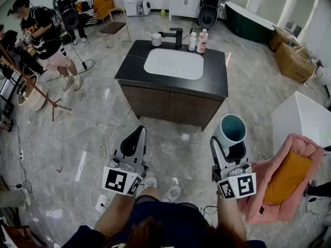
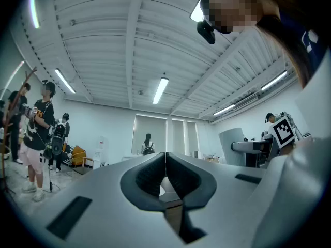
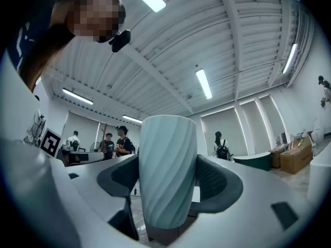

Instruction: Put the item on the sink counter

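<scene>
My right gripper [image 1: 231, 144] is shut on a pale teal ribbed cup [image 1: 231, 130]; in the right gripper view the cup [image 3: 167, 172] stands upright between both dark pads, which press its sides. The cup's open mouth faces up, level with the near right corner of the sink counter [image 1: 217, 81], a black-topped cabinet with a white basin [image 1: 174, 63], and short of it. My left gripper [image 1: 135, 141] hangs at the lower left, short of the counter. Its jaws [image 2: 165, 161] are shut with nothing between them.
A black faucet [image 1: 176, 36], a small metal cup [image 1: 156, 40] and two bottles [image 1: 197, 41] stand along the counter's far edge. A pink and orange garment [image 1: 282, 177] lies at my right beside a white box [image 1: 302, 119]. Cables cross the floor at left; people stand at the far left.
</scene>
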Available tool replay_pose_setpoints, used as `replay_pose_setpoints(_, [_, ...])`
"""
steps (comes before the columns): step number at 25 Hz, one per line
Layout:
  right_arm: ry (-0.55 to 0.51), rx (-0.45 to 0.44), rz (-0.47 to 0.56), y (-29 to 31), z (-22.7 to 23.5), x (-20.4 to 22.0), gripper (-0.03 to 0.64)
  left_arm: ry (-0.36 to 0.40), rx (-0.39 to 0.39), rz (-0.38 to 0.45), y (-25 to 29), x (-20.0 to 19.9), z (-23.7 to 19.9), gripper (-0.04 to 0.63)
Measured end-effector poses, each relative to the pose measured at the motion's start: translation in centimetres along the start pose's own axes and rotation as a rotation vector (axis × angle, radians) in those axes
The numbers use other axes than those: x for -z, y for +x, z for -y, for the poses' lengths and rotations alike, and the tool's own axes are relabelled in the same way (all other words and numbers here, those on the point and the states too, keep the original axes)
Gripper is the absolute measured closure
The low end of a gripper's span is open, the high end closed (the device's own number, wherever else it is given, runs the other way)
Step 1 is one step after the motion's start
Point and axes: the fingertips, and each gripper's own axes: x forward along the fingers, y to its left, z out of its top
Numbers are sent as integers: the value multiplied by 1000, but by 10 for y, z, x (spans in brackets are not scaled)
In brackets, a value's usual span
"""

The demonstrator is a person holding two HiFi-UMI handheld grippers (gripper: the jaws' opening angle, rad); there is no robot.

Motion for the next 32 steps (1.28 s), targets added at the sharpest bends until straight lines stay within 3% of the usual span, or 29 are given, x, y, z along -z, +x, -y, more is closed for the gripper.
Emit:
replay_pose_setpoints(17, [66, -47, 10, 26, -19, 0, 261, 6, -37, 17, -5, -4, -27, 572])
replay_pose_setpoints(25, [71, -112, 19, 94, -34, 6, 261, -2, -63, 21, 27, 6, -83, 572])
replay_pose_setpoints(32, [62, -95, 19, 188, -33, 19, 261, -19, -32, 25, 96, 16, -158, 572])
